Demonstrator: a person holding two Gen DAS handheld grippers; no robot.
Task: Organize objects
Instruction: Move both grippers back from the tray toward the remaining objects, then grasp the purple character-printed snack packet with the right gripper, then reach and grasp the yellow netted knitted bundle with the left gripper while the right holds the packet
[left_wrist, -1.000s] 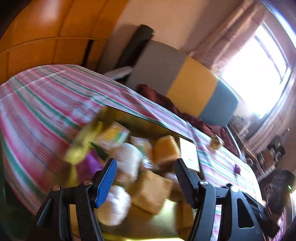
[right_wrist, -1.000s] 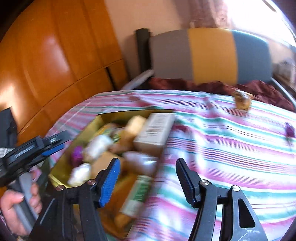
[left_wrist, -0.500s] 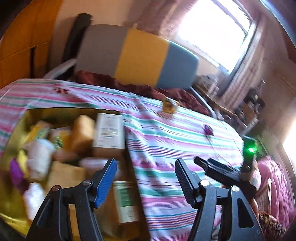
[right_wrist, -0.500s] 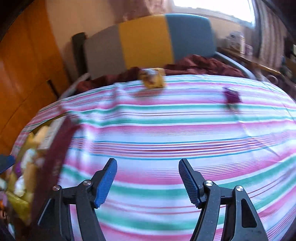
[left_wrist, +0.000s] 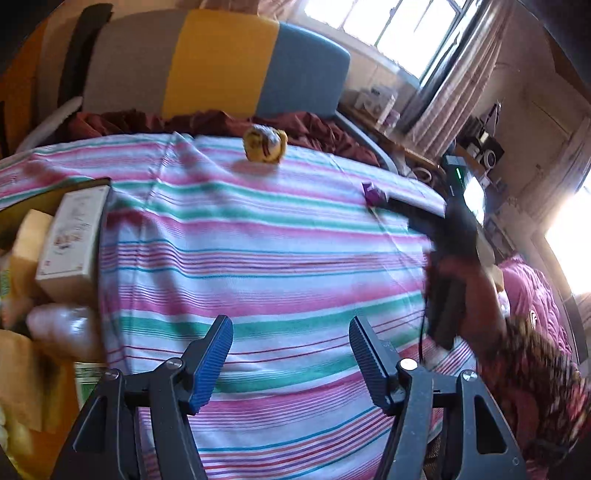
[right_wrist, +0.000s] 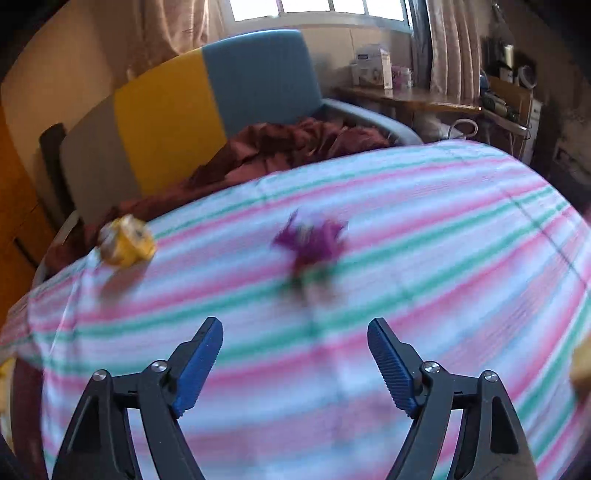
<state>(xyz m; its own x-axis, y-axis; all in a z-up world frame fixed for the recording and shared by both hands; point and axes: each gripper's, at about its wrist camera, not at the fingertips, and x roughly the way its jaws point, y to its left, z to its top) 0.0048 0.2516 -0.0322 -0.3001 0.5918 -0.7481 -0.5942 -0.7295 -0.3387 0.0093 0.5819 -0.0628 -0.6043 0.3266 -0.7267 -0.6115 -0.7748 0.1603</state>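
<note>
- A good part of the sorting looks done: the box at the left edge of the bed already holds a heap of things, among them a white carton, a tan block and something in clear wrap.
- Two things are still loose on the striped sheet: a yellow packet near the far edge, and a small purple thing well apart from it, towards the right.
- The right gripper seems aimed at the purple thing, which lies ahead of its tips, about in line with the gap and not yet between the pads. Its jaws are opening, with only sheet between them.
- The left gripper hangs over bare sheet, jaws spread wide, gripping nothing.
- My guess is that the purple thing comes next, then the yellow packet.
- The purple thing is blurred. It looks longer than wide, its long axis running away from the right gripper with a darker stem-like end nearer the tips; I cannot tell this for sure.
- The yellow packet is squat and rounded, with no clear long axis; I cannot tell which way it faces.
</note>
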